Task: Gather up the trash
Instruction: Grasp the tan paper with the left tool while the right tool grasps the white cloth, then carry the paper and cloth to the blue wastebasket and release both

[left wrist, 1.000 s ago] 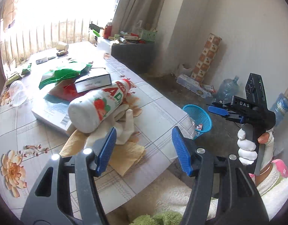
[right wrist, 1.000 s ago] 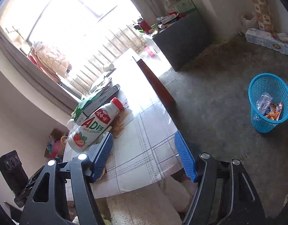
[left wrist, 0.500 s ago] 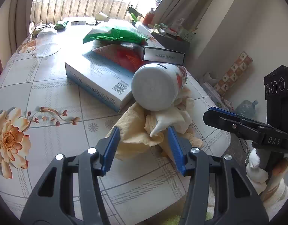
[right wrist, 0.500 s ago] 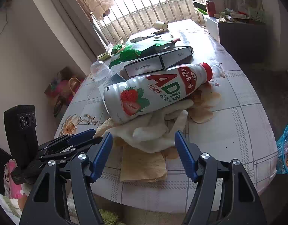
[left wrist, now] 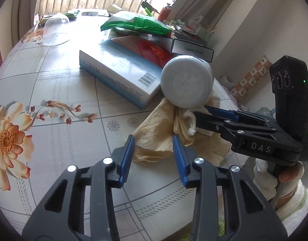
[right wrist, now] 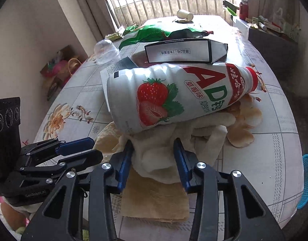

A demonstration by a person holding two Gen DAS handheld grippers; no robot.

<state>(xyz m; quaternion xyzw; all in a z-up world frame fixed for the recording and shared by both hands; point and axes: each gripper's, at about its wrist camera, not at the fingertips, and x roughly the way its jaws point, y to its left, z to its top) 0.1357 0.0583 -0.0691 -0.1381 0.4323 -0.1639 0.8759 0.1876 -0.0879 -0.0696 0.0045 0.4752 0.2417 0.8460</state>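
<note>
Both closing: right gripper (right wrist: 154, 156) pinches white cloth (right wrist: 164, 150); left gripper (left wrist: 153, 154) straddles tan paper's (left wrist: 154, 138) edge.

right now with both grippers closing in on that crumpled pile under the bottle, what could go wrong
The strawberry drink bottle lies on the white cloth that the right gripper, jaws just closing, squeezes. Lifting the cloth could roll the bottle off the table edge.

The left gripper, also closing, has the yellowish paper between its pads. Both pulling the one pile may tear it.

The grippers sit close together and could collide.
</note>
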